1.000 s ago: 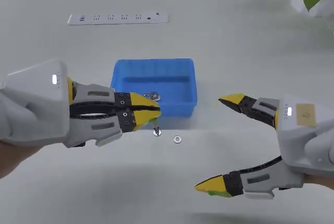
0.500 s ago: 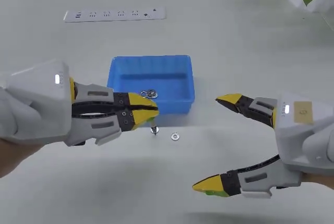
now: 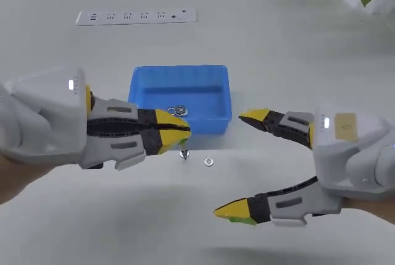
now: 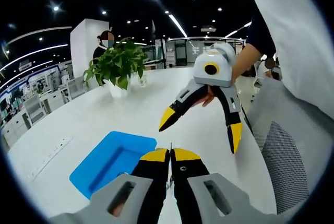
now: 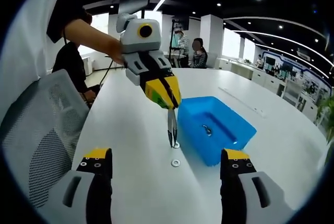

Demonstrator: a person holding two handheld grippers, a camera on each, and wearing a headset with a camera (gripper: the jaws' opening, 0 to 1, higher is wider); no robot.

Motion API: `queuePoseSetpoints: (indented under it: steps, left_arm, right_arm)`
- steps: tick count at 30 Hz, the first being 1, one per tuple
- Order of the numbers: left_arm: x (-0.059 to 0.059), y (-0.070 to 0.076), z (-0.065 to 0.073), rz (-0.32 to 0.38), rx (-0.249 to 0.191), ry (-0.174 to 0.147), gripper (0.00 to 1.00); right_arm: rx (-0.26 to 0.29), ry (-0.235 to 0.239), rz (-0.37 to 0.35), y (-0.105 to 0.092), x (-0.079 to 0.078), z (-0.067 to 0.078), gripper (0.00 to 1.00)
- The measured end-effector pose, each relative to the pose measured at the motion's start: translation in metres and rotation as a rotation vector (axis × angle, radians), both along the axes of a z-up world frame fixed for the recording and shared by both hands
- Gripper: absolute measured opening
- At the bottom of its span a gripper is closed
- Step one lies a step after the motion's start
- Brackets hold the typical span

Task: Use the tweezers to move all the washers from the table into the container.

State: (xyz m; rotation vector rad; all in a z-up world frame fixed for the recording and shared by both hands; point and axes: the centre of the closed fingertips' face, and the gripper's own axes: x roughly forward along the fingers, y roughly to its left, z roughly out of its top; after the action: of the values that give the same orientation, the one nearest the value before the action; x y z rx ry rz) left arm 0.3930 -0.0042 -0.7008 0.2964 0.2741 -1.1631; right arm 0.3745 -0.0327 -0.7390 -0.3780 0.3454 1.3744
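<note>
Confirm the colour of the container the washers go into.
The container is bright blue, plain with no pattern. It shows best in the head view.

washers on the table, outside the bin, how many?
2. One washer lies bare in front of the blue bin. The second washer sits beside it at the tips of the tweezers in the left claw, which may hide others.
</note>
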Motion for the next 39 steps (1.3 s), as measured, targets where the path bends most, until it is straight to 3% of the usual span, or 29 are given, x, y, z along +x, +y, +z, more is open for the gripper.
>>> queuePoseSetpoints:
  steps: [8, 16, 21, 32, 39]
  left_arm:
    - [0.005, 0.004, 0.0, 0.014, 0.0, 0.019, 0.05]
    - [-0.003, -0.001, -0.002, -0.035, 0.018, 0.036, 0.05]
    - [-0.002, 0.001, -0.002, -0.03, 0.019, 0.053, 0.05]
    - [-0.002, 0.002, -0.003, -0.029, 0.025, 0.062, 0.05]
    - [-0.001, -0.001, -0.003, -0.031, 0.022, 0.055, 0.05]
  right_arm:
    - [0.012, 0.01, 0.082, 0.027, 0.002, 0.0, 0.73]
    - [-0.002, 0.026, 0.155, 0.051, 0.002, -0.009, 0.59]
    - [-0.006, 0.019, 0.178, 0.063, 0.006, -0.013, 0.51]
    - [-0.029, 0.026, 0.192, 0.066, 0.013, -0.023, 0.28]
    - [-0.048, 0.009, 0.212, 0.063, 0.013, -0.025, 0.2]
